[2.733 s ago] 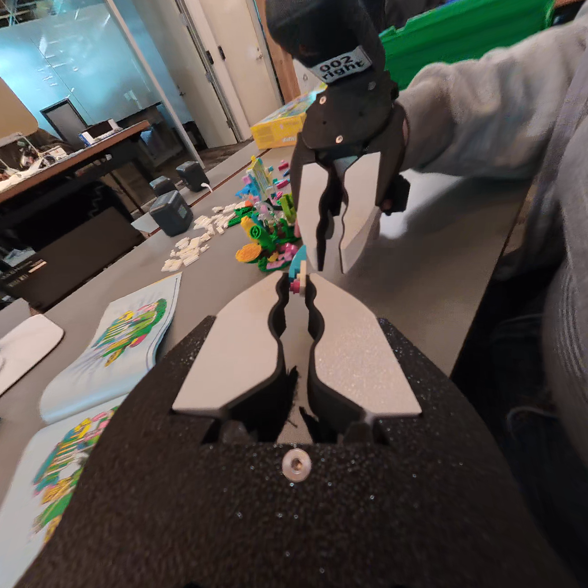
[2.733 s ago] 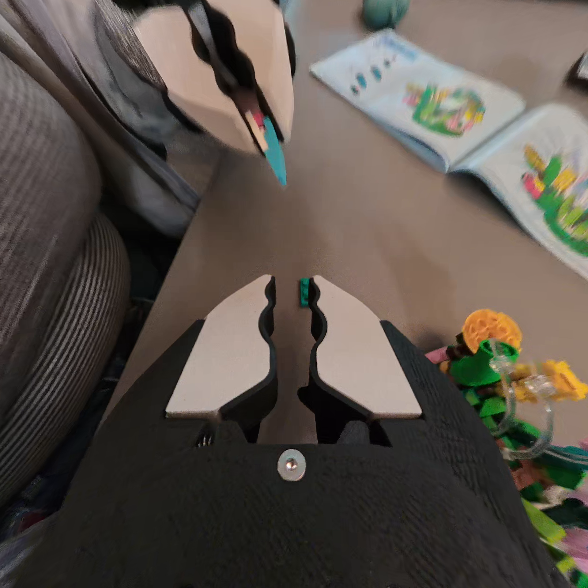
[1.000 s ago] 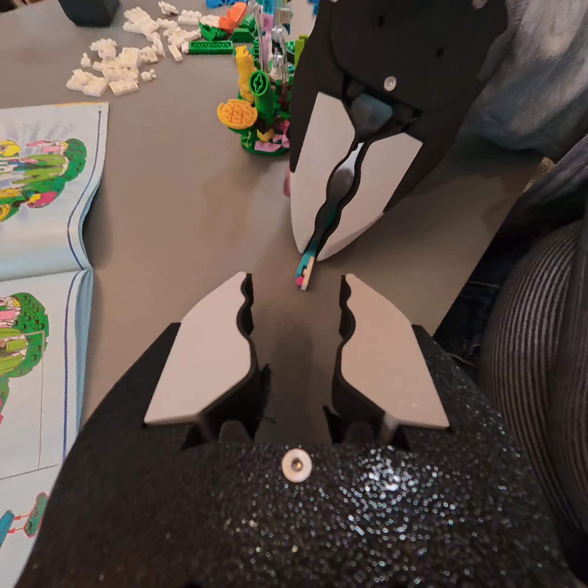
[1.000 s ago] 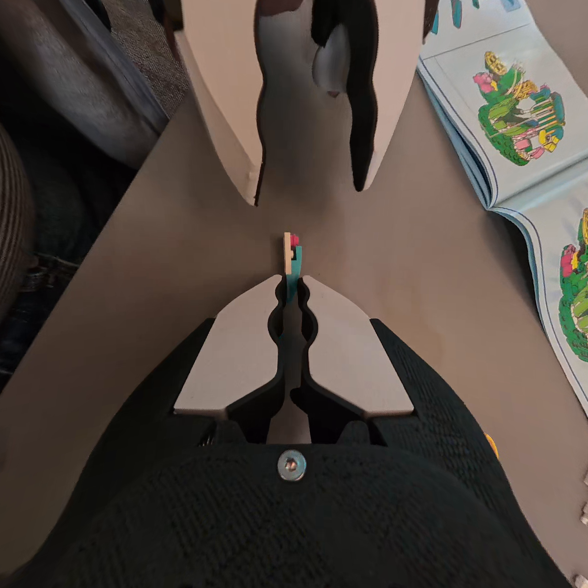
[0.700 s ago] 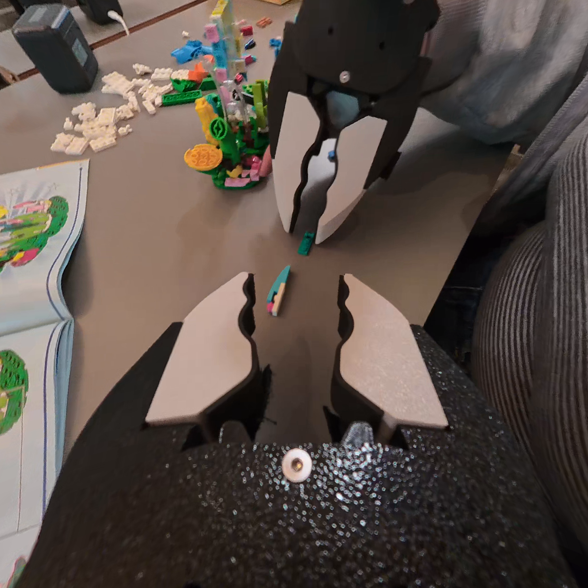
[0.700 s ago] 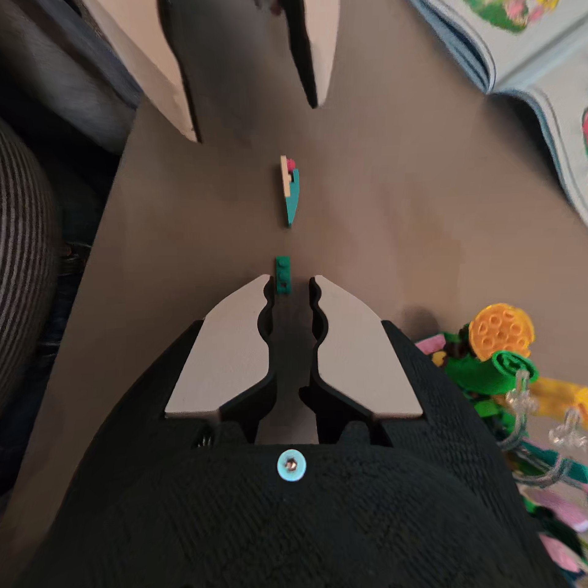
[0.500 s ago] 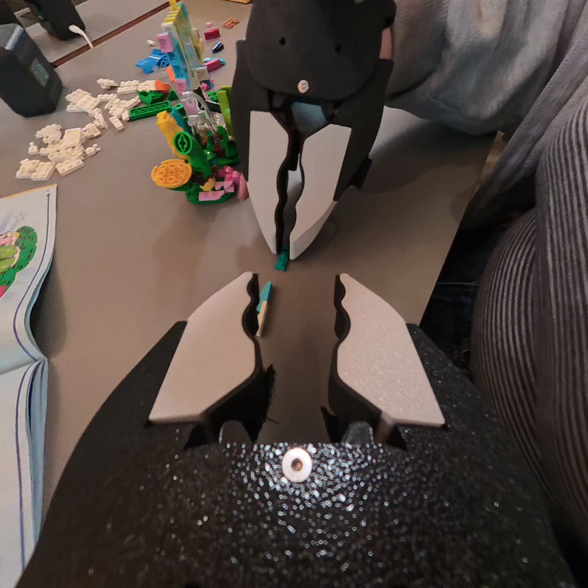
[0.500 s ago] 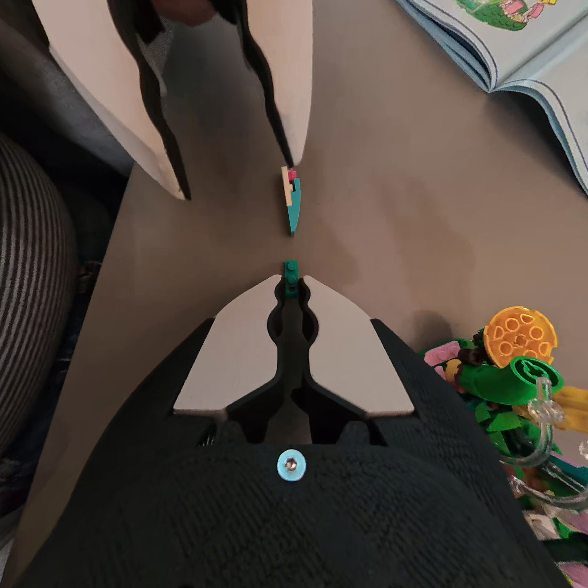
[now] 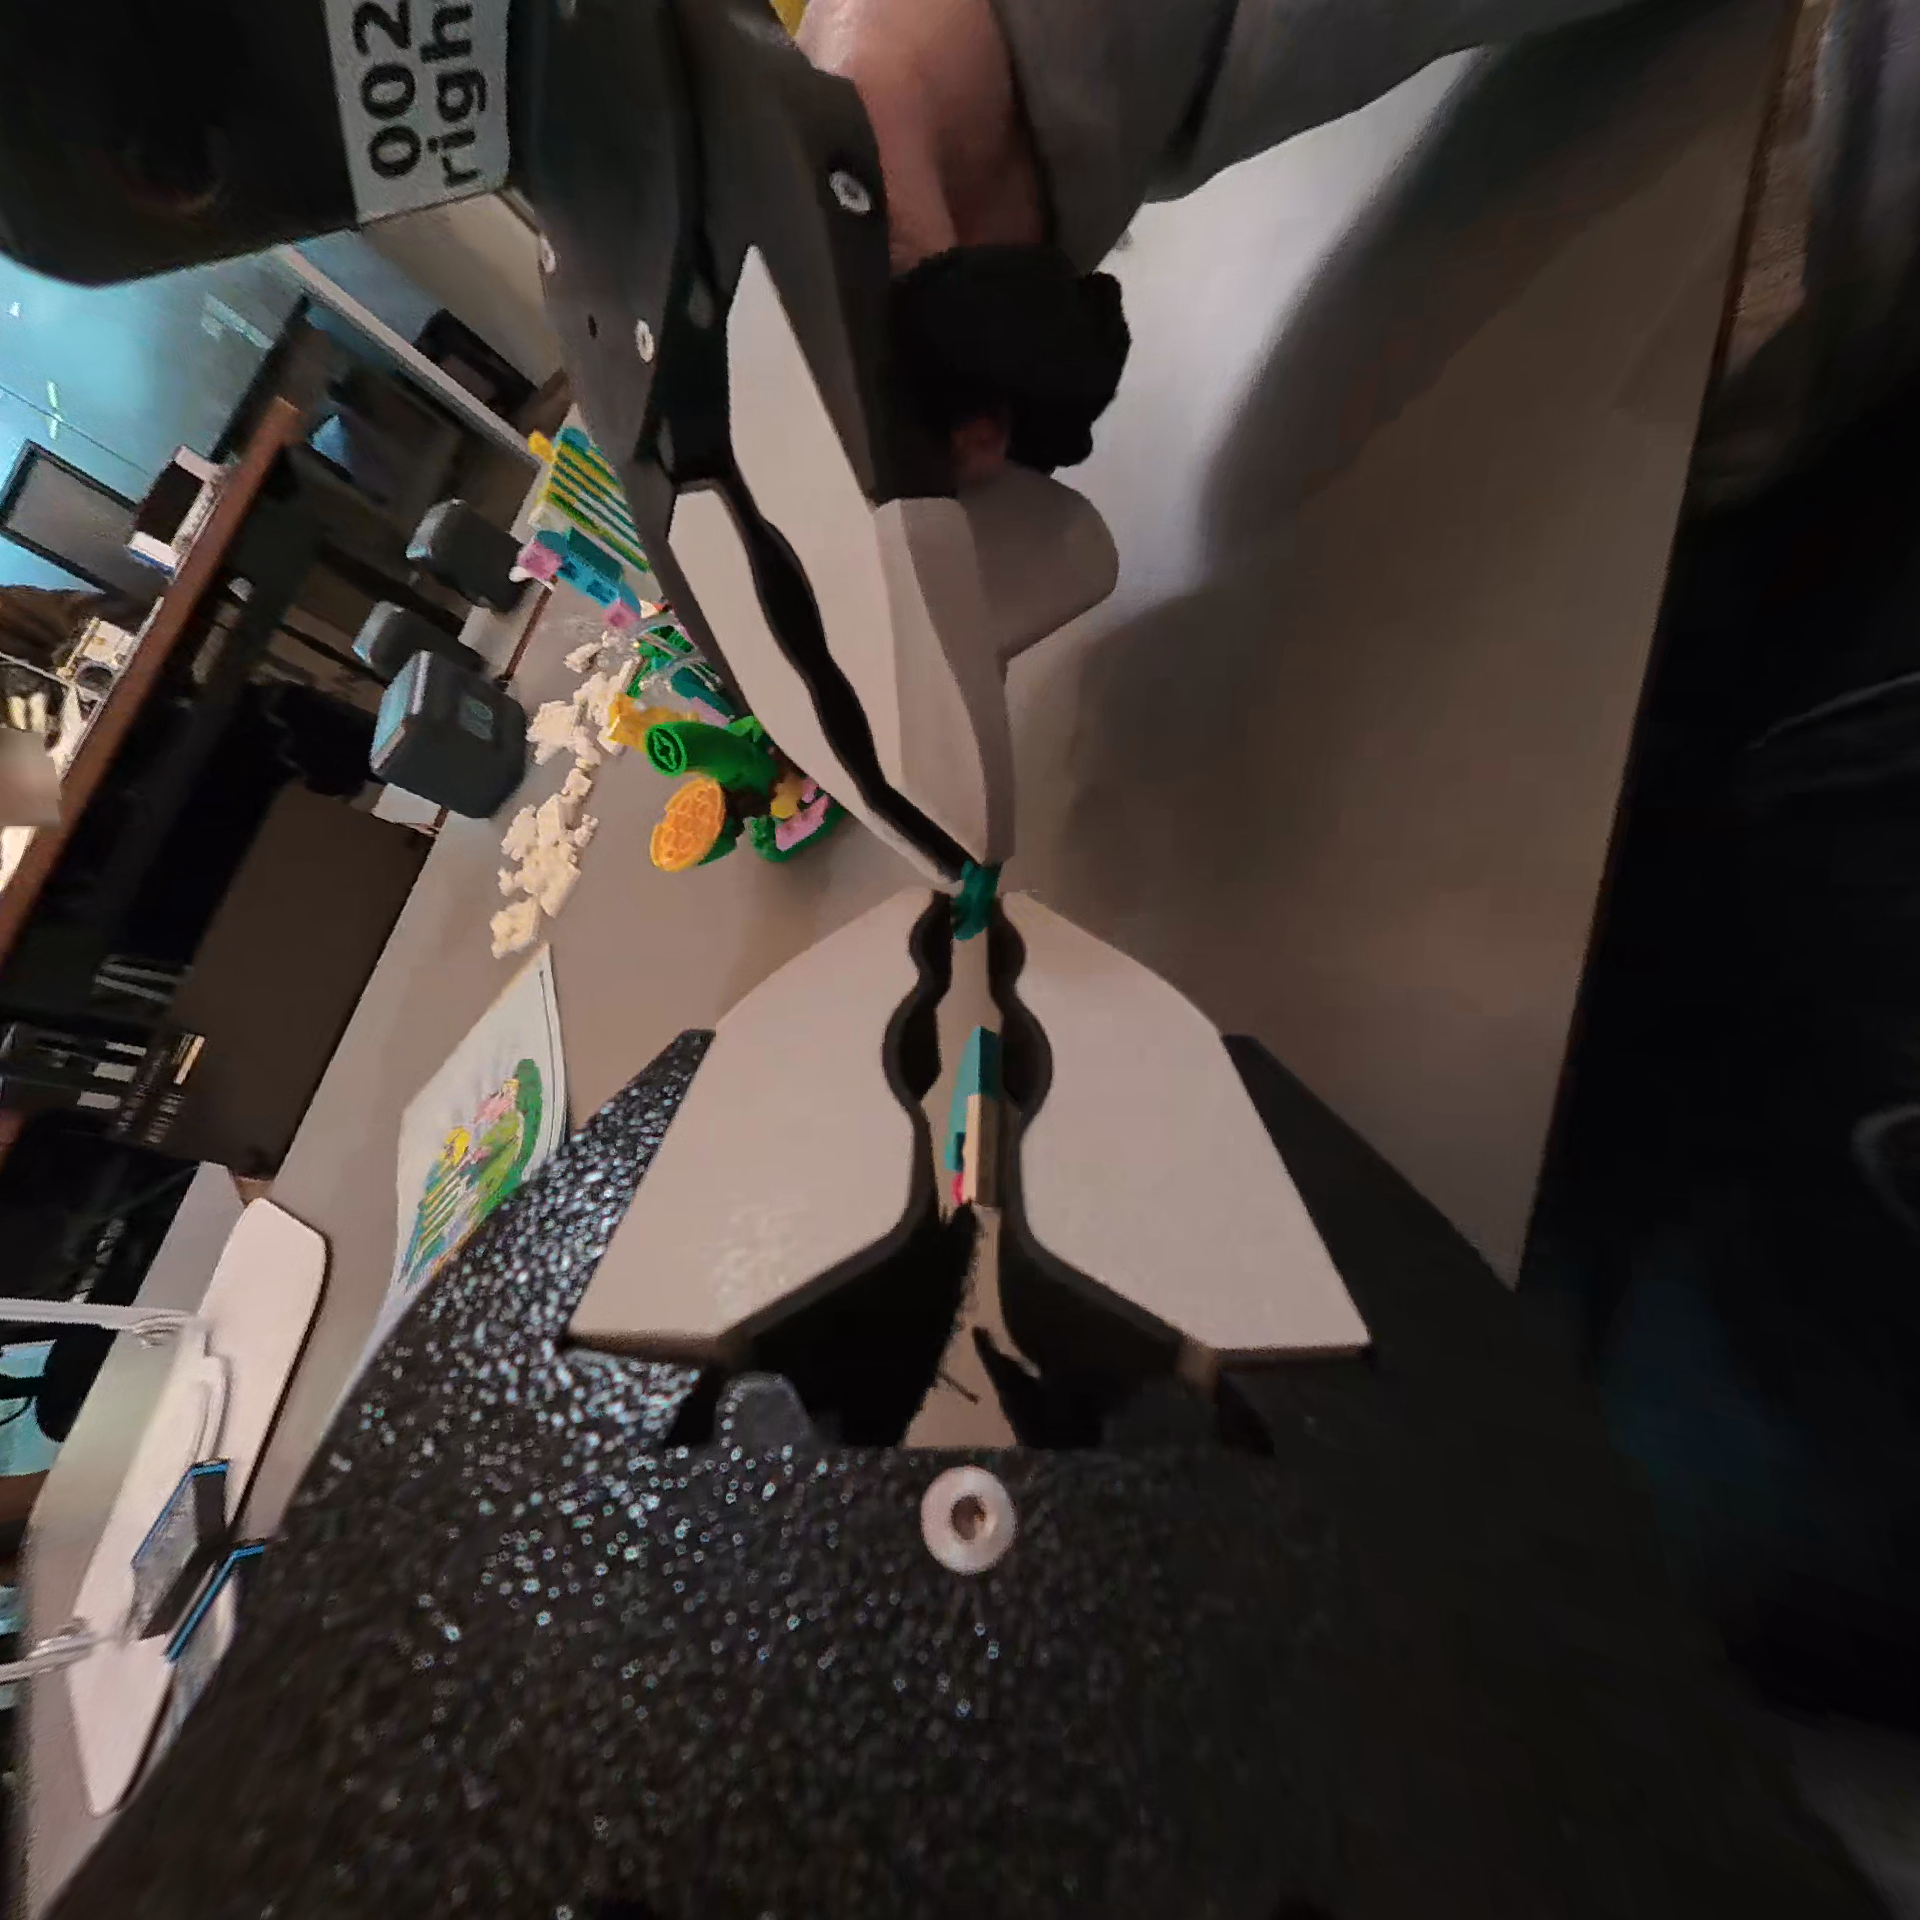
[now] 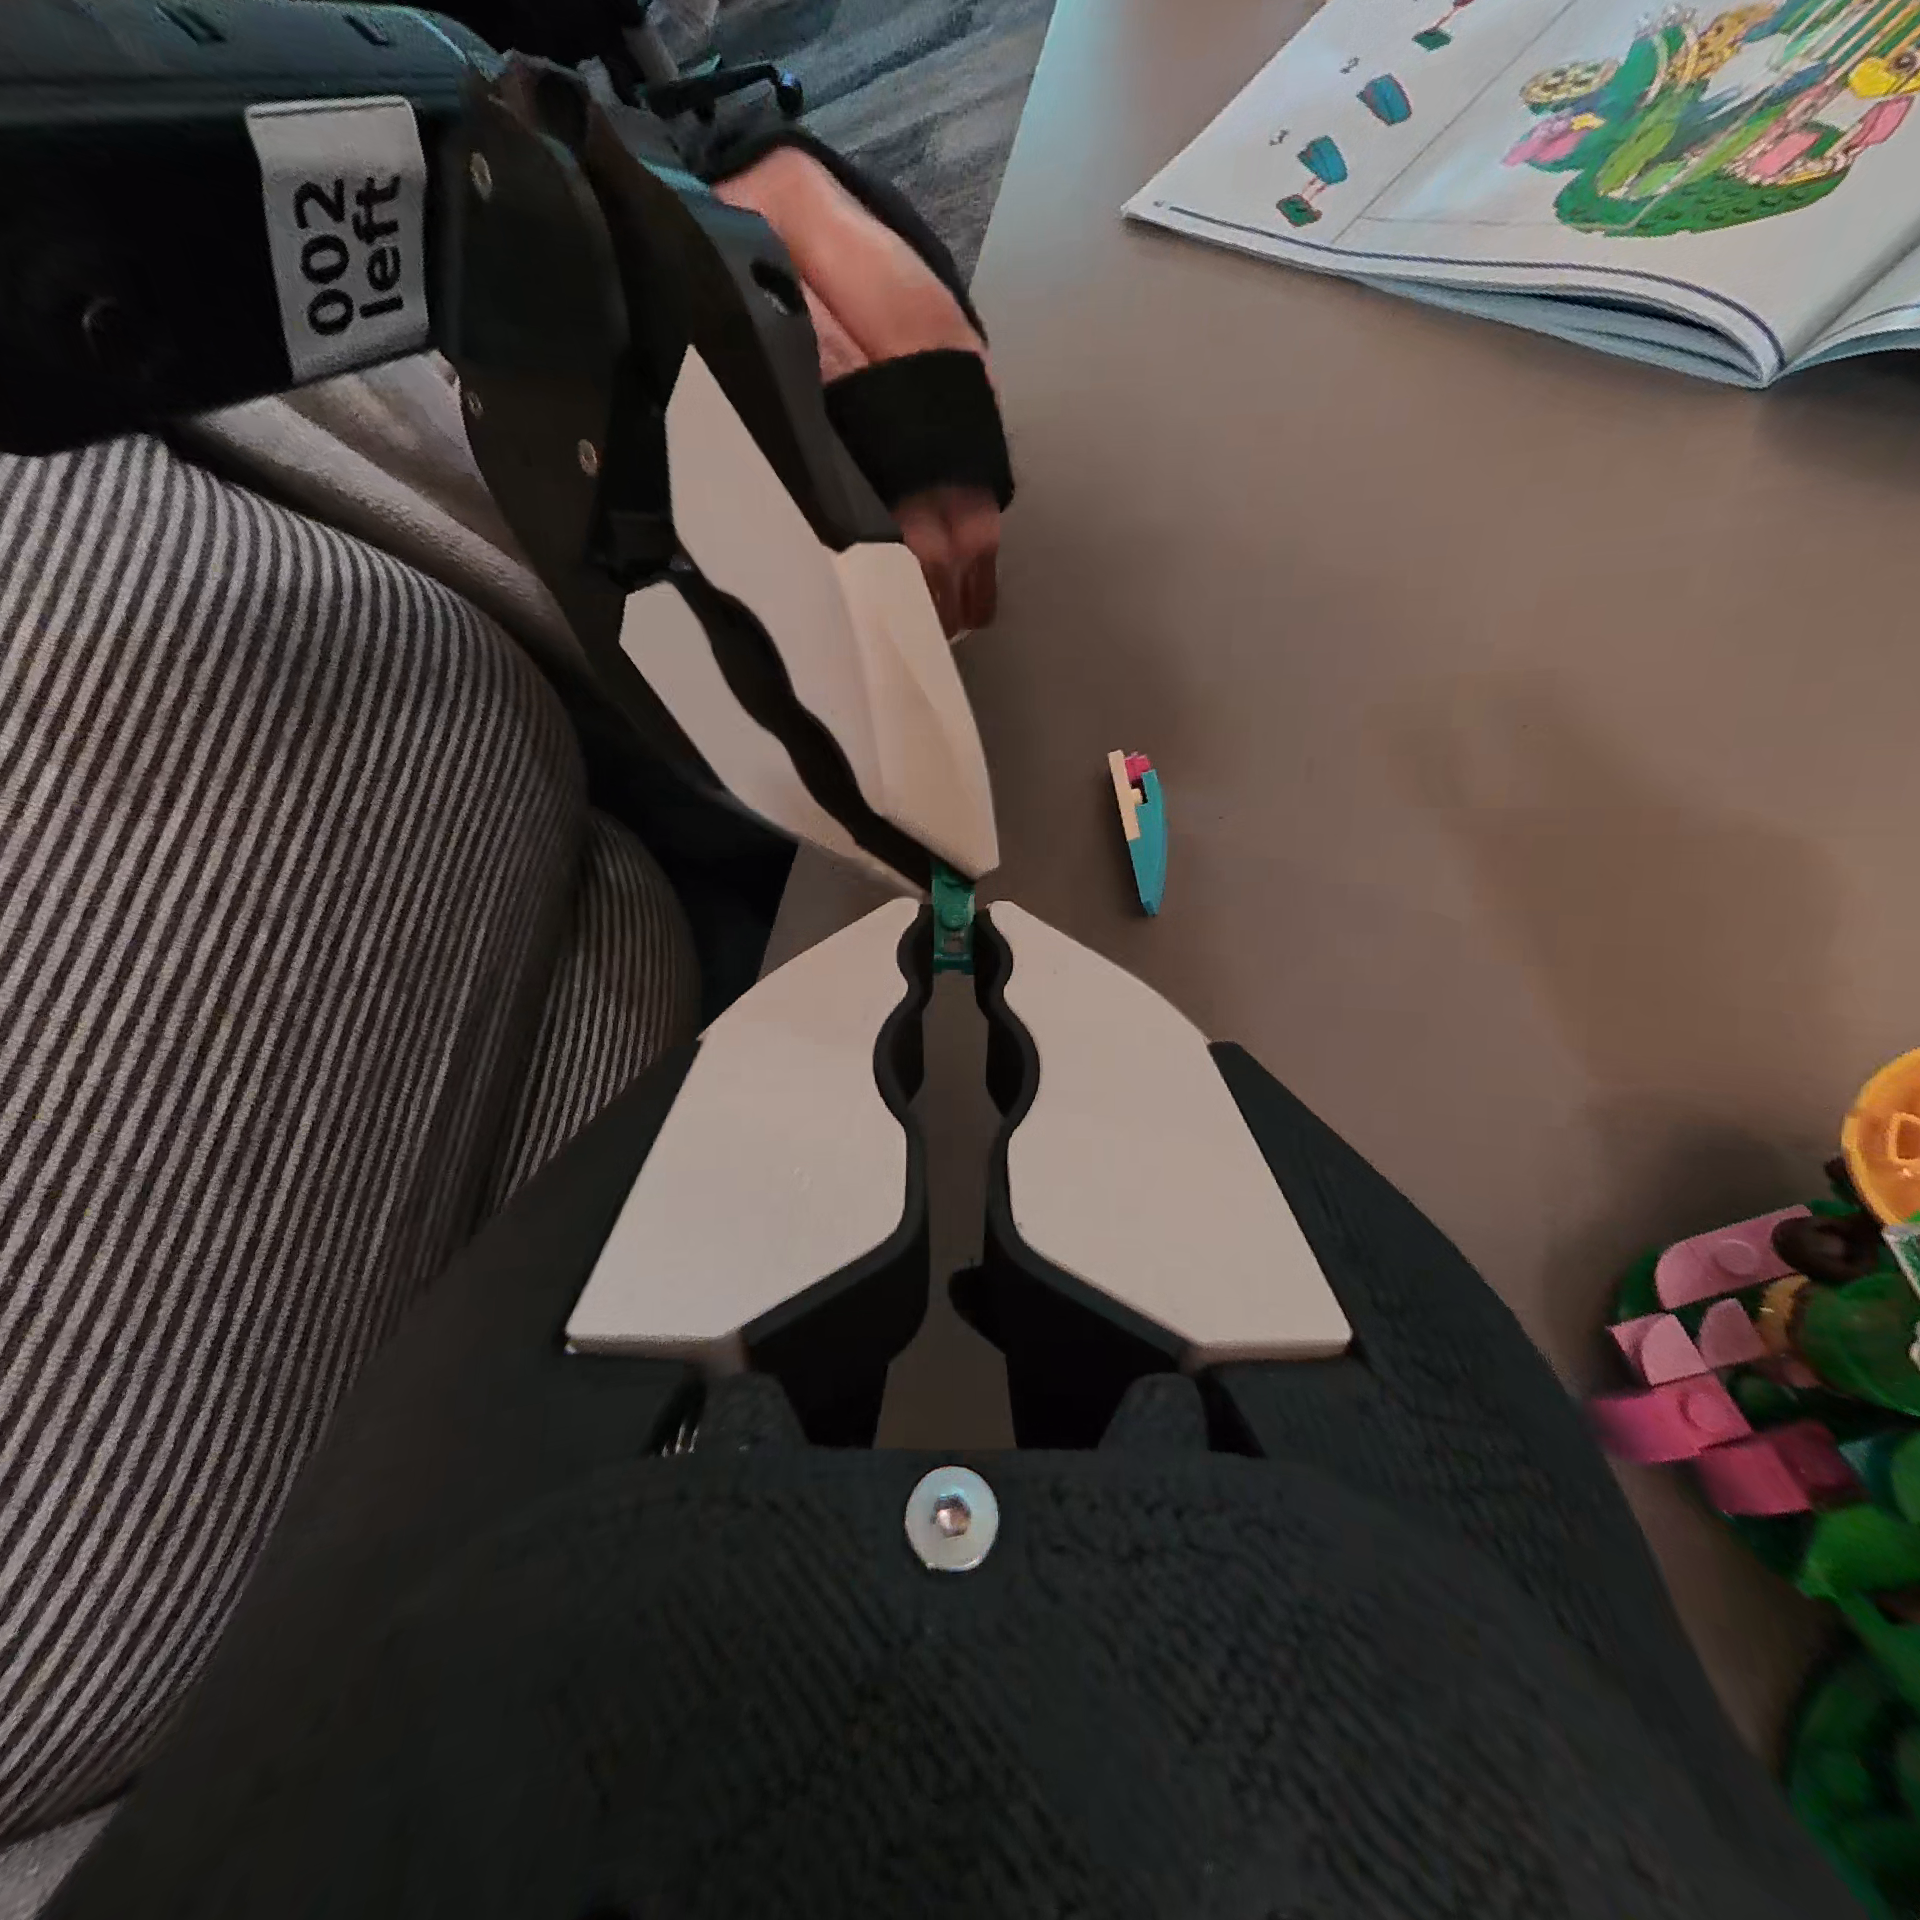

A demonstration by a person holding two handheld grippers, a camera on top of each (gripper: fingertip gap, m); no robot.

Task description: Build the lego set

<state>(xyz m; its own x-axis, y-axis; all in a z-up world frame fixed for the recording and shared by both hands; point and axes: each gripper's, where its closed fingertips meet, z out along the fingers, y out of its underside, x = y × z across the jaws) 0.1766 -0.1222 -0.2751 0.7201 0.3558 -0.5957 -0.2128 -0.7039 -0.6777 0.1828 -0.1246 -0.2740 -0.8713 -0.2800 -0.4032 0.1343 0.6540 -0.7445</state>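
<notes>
A small dark-green lego piece [image 10: 951, 925] is pinched between my two grippers, which meet tip to tip above the grey table near its edge. My right gripper [image 10: 951, 914] is shut on its lower end. My left gripper [image 9: 971, 912] is closed narrowly on the same piece [image 9: 974, 894] from the opposite side. The left gripper also shows in the right wrist view [image 10: 956, 868], and the right gripper in the left wrist view [image 9: 961, 868]. A teal, tan and pink sub-assembly [image 10: 1143, 836] lies loose on the table beside them, seen through the left fingers' gap [image 9: 977, 1091].
An open instruction booklet [image 10: 1558, 208] lies farther along the table. The green, pink and yellow lego model [image 10: 1818, 1351] stands close to my right gripper. Loose white bricks [image 9: 551, 831] and a dark box [image 9: 447, 738] lie beyond. A person's striped garment [image 10: 260, 831] borders the table edge.
My left gripper has closed from open and risen off the table to meet the right gripper at the green piece. The teal sub-assembly stays on the table. Both views have tilted.
</notes>
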